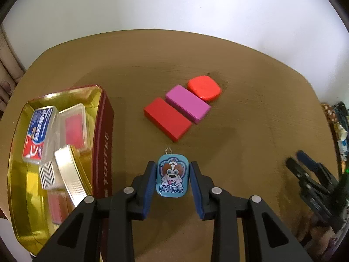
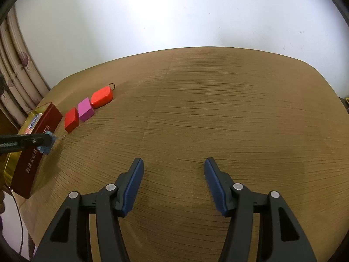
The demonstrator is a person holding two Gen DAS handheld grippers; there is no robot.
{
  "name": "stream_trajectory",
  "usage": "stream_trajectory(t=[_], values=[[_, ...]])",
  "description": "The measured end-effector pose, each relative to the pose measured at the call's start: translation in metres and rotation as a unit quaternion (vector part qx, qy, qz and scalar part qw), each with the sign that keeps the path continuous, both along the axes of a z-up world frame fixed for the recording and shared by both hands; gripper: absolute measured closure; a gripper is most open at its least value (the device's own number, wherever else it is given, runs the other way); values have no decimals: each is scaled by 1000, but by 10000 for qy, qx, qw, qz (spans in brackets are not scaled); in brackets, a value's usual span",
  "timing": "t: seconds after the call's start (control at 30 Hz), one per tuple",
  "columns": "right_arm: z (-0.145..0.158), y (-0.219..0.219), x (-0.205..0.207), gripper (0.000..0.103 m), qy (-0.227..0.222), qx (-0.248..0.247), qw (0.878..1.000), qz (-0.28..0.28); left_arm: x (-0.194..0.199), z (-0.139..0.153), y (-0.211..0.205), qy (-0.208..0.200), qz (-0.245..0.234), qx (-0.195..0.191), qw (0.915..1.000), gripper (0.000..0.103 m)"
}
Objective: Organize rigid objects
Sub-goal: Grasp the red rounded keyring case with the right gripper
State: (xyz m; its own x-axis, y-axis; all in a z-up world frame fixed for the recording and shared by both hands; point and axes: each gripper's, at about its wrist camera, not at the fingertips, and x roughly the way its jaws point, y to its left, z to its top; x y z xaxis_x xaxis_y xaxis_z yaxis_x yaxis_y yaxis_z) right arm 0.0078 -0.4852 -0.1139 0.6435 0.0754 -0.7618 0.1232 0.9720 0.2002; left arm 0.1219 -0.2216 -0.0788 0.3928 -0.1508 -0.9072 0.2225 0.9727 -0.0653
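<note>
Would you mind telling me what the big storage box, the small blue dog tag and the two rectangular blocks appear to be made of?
The storage box looks like tin: its gold inner walls are shiny and mirror the contents. The blue dog tag, held in the left gripper, seems printed metal or hard plastic with a glossy face; I cannot tell which. The red block and pink block look like painted wood or plastic, matte and sharp-edged.

The left wrist view looks steeply down from close above the desk's (image 1: 250,144) near-left part, facing the far edge. The right wrist view sits lower and further right, facing across bare desk (image 2: 218,109). Both share the red block (image 1: 167,122) (image 2: 71,119), the magenta block (image 1: 188,104) (image 2: 86,109) and the tin (image 1: 104,135) (image 2: 32,152).
</note>
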Motion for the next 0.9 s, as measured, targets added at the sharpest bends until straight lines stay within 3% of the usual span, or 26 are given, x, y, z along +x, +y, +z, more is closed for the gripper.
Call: stream_trajectory(t=[0.23,0.33,0.53,0.63,0.9], values=[[0,6,3,47,35,-111,9999,63,-34,12,15,-19,-83,-271,9996,72],[3,11,14,53,88,-31,9993,356,-43,19,17,36,-64,-320,9995,72],[29,32,71,54,95,667,9942,837,-62,42,28,-55,-30,-400,9992,72],[42,59,102,54,-27,410,9940,1016,-66,48,34,-133,-39,-427,9990,72],[29,104,162,51,321,175,9903,1338,-62,49,50,-94,-3,-591,9982,72]])
